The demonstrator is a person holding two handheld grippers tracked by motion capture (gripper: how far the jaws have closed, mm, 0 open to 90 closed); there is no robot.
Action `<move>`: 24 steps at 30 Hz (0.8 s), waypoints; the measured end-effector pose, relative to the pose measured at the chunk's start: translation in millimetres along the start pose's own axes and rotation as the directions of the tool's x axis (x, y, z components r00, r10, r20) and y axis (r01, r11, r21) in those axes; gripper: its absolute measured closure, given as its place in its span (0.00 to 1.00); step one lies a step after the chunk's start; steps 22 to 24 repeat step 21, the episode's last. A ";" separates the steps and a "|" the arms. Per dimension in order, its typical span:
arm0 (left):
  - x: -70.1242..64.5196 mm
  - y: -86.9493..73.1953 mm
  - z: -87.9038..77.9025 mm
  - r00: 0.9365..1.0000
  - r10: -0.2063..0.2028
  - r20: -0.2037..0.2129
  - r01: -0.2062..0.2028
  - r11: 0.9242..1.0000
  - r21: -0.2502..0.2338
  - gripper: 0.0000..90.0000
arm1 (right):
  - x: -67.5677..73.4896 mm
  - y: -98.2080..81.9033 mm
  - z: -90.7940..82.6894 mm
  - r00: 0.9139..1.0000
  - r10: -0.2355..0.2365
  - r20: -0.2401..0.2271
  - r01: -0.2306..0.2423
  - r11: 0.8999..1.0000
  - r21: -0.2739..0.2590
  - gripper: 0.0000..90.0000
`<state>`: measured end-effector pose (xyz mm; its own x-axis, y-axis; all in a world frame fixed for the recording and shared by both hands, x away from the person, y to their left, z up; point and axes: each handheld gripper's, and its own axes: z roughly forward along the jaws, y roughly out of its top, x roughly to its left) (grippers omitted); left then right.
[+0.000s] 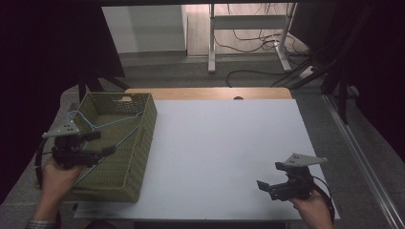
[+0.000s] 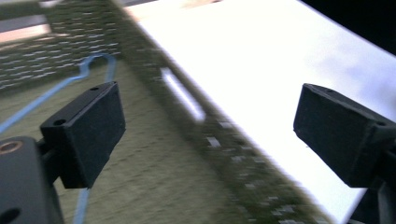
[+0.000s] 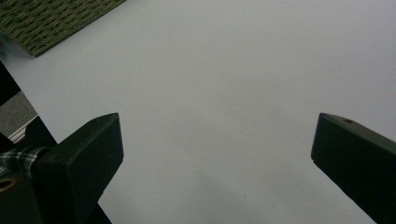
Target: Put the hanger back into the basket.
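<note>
We log the blue wire hanger (image 1: pixel 102 125) lying inside the green woven basket (image 1: pixel 143 138) at the table's left edge, free of both tools. The left gripper (image 1: pixel 109 150) hangs over the basket with its jaws wide and nothing between them; the right gripper (image 1: pixel 262 186) waits well apart over the white sheet (image 1: pixel 224 152), jaws equally wide, empty. Risk as we judge it: the hanger's hook could snag the weave, or a low pass could knock the rim. The left gripper view gives the hanger's bend (image 2: pixel 95 63) and the handle slot (image 2: pixel 184 95); the high view gives the overall layout
</note>
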<state>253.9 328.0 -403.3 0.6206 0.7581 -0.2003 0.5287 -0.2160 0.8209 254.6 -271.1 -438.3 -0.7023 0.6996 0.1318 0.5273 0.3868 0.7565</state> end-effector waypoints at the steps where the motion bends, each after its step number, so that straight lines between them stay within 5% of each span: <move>1: -5.2 -1.8 1.7 1.000 0.004 0.011 -0.004 1.000 -0.005 0.08 | 0.3 -0.8 -1.6 1.000 -0.002 0.005 0.002 1.000 -0.006 0.02; 8: -30.8 -22.2 16.3 0.999 0.039 0.037 -0.038 0.999 -0.027 0.07 | 0.8 -11.2 -9.2 1.000 -0.001 0.031 0.002 1.000 -0.025 0.02; 14: -47.8 -39.5 30.4 0.995 0.101 -0.007 -0.101 0.994 0.045 0.04 | -0.8 -21.2 -6.8 0.998 -0.010 0.059 0.011 1.000 -0.007 0.02; 24: -52.6 -40.5 35.4 0.994 0.110 -0.007 -0.110 0.991 0.074 0.02 | -1.4 -23.9 -2.3 0.998 -0.025 0.066 0.024 1.000 0.013 0.02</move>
